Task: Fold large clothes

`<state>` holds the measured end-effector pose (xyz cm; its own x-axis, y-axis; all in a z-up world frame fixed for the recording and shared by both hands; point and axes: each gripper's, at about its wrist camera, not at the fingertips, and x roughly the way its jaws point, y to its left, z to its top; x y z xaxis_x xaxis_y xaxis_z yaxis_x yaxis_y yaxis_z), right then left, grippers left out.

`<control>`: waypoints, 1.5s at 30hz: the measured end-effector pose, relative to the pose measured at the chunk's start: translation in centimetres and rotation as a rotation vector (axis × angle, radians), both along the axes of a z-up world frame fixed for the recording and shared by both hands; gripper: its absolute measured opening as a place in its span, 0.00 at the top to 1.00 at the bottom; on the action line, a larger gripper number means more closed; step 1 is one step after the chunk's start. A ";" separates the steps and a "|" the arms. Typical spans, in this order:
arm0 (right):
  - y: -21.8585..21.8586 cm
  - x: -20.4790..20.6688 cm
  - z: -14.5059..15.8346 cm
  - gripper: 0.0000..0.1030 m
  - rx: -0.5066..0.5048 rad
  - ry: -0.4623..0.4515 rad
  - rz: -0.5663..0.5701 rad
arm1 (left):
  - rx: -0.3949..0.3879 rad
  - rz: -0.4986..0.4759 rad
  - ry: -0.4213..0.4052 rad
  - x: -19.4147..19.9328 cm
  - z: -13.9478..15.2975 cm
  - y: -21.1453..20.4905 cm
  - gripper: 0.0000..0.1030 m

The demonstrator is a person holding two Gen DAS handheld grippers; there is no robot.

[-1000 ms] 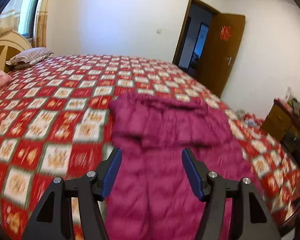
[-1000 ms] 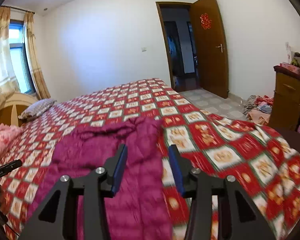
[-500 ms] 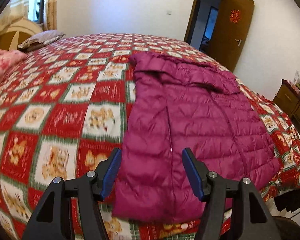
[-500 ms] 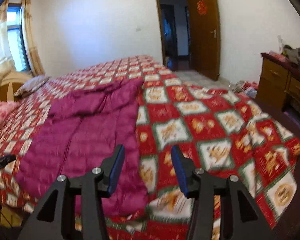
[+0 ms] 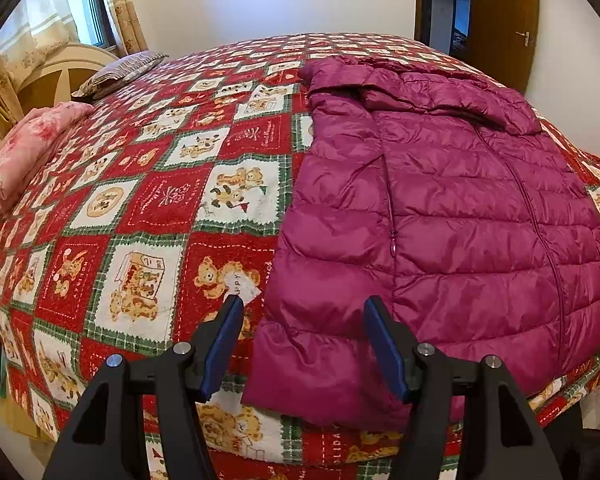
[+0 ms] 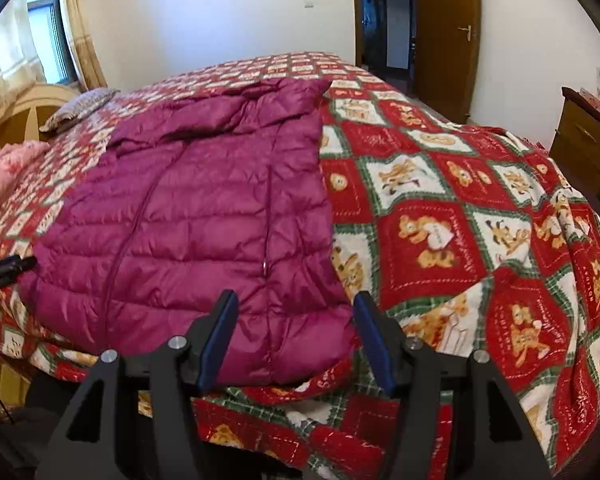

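A magenta quilted puffer jacket lies flat on the bed, hood toward the far end, hem near the bed's near edge. My left gripper hovers over the jacket's lower left corner, open, with nothing pressed between its blue pads. My right gripper hangs over the lower right corner of the hem; its jaws are opening and the pads touch no fabric. The tip of the left gripper shows at the left edge of the right wrist view.
A red, white and green patchwork bedspread covers the bed. A pink folded blanket and a striped pillow lie by the headboard. A wooden door stands open; a wooden dresser is at the right.
Both grippers have dropped and tilted down toward the jacket's hem, so the jacket fills more of each view. The right gripper's jaws have widened; the left's have kept their width.
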<state>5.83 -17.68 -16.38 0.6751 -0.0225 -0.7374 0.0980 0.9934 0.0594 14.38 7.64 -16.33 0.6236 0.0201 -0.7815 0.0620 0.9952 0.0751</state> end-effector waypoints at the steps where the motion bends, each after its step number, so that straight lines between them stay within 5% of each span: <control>1: 0.1 0.0 -0.1 0.39 -0.003 0.002 0.000 | -0.001 0.000 -0.001 0.0 0.0 0.0 0.39; 12: -0.2 -0.3 -1.0 0.39 -0.001 0.036 0.009 | 0.006 0.001 0.016 -0.2 -0.3 -0.6 0.39; 18: -1.6 0.0 -3.3 0.39 0.112 0.125 0.005 | -0.168 -0.018 0.096 0.1 -1.7 2.1 0.39; 22: -1.2 -0.2 -3.3 0.36 0.094 0.122 0.029 | -0.283 -0.046 0.116 0.1 -1.4 4.7 0.39; 31: -0.6 0.2 -5.8 0.36 0.164 0.193 0.080 | -0.315 -0.120 0.150 0.3 -2.8 4.5 0.38; 33: -1.1 0.0 -5.9 0.51 0.205 0.180 0.079 | -0.299 -0.128 0.132 0.3 -2.8 4.0 0.37; 34: -1.3 -0.1 -5.9 0.72 0.221 0.177 0.083 | -0.305 -0.129 0.125 0.2 -2.8 3.8 0.37; 35: -1.6 -0.1 -6.0 0.84 0.237 0.180 0.090 | -0.333 -0.143 0.119 0.1 -2.7 3.7 0.37; 37: -1.8 -0.4 -5.6 0.86 0.267 0.167 0.090 | -0.408 -0.180 0.129 -0.1 -2.7 3.9 0.37; 38: -1.7 -0.5 -5.4 0.86 0.272 0.159 0.092 | -0.441 -0.196 0.141 -0.1 -2.7 3.9 0.38; 40: -1.3 -0.9 -4.6 0.87 0.257 0.133 0.110 | -0.463 -0.211 0.156 0.0 -2.7 3.7 0.69; 45: -1.1 -2.0 -1.0 0.88 0.267 0.004 0.136 | -0.541 -0.218 0.158 0.3 -2.4 4.0 0.89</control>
<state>3.87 -18.79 -17.43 0.6554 0.2633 -0.7079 -0.0341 0.9466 0.3205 14.65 11.62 -18.77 0.4438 -0.5219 -0.7285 0.2383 0.8524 -0.4654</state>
